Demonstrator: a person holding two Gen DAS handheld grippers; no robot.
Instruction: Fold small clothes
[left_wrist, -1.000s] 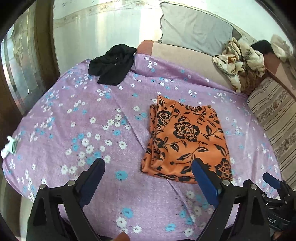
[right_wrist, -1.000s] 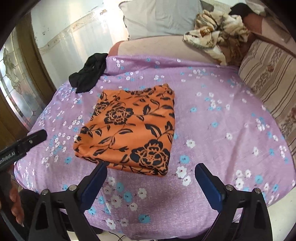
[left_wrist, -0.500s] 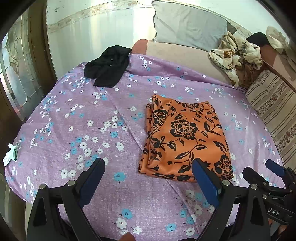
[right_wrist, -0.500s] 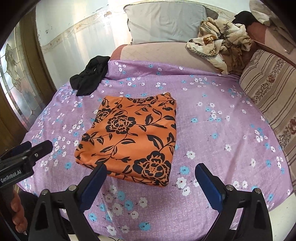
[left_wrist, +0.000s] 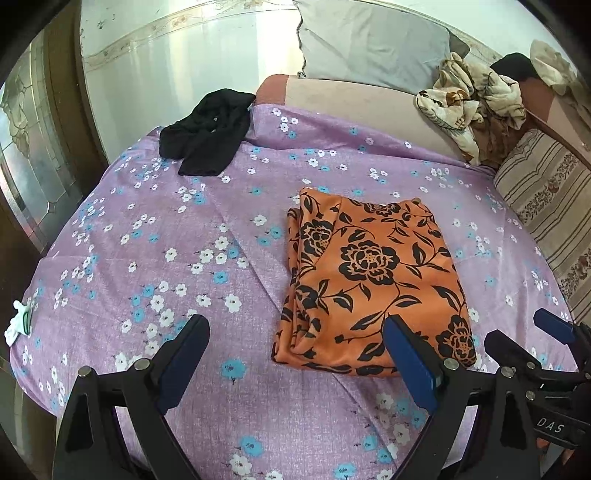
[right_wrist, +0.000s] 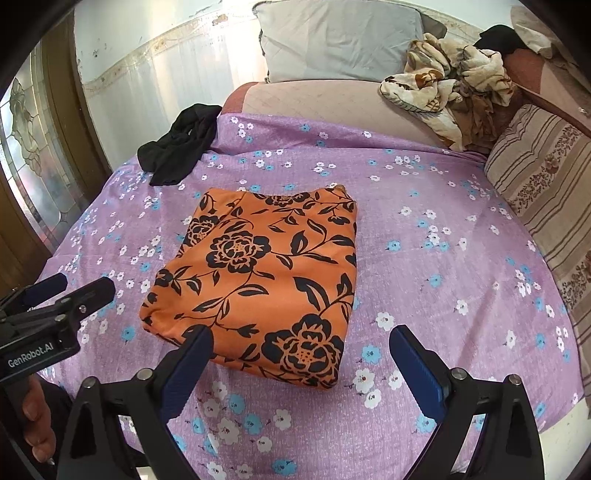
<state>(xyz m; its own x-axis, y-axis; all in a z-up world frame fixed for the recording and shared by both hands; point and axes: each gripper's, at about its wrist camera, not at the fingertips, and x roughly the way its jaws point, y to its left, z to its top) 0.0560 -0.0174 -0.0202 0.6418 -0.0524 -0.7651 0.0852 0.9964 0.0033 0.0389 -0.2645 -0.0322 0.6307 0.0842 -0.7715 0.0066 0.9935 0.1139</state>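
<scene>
An orange cloth with black flowers lies folded into a flat rectangle on the purple flowered sheet. My left gripper hangs open just short of the cloth's near edge, to its left, with nothing between the fingers. My right gripper is open too, above the cloth's near right corner, holding nothing. Each gripper shows at the edge of the other's view: the right one, the left one. A black garment lies crumpled at the sheet's far left corner.
A grey pillow leans on the wall behind. A heap of beige patterned clothes and a striped cushion sit at the right. A glass door stands at the left. A small white item lies at the sheet's left edge.
Both grippers have drawn back and risen a little from the folded orange cloth, so more of the bed shows. The cloth itself has stayed put.
</scene>
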